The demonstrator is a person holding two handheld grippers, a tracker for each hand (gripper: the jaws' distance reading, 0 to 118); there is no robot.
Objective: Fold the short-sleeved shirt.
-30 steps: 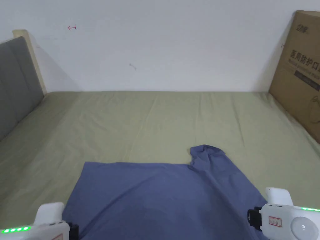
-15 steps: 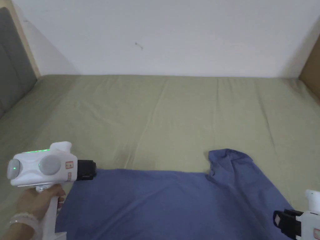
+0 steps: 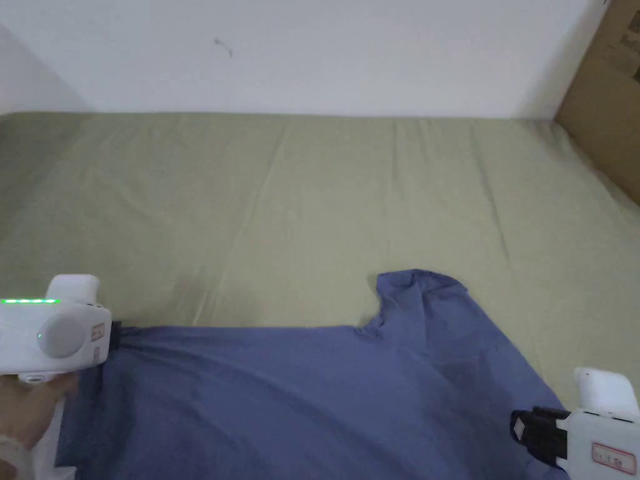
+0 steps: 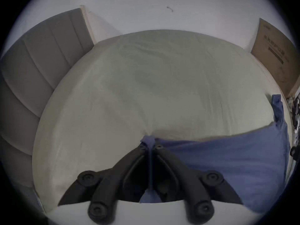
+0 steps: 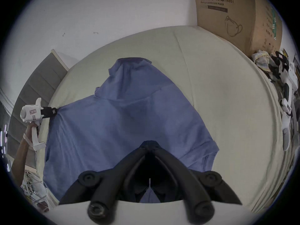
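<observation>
shirt (image 3: pixel 312 394): we see it spread on the near part of the bed (image 3: pixel 300 206) | left tool (image 4: pixel 150 145): we have it clamped on the shirt's far left corner | right tool (image 5: pixel 150 143): closed, pinching cloth at the shirt's right

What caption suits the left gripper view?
Left gripper shut on a corner of the blue shirt, spread on the green bed sheet.

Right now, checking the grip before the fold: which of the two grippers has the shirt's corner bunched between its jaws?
The left gripper: blue shirt fabric sticks out between its closed jaws. The right gripper rests over flat cloth.
</observation>
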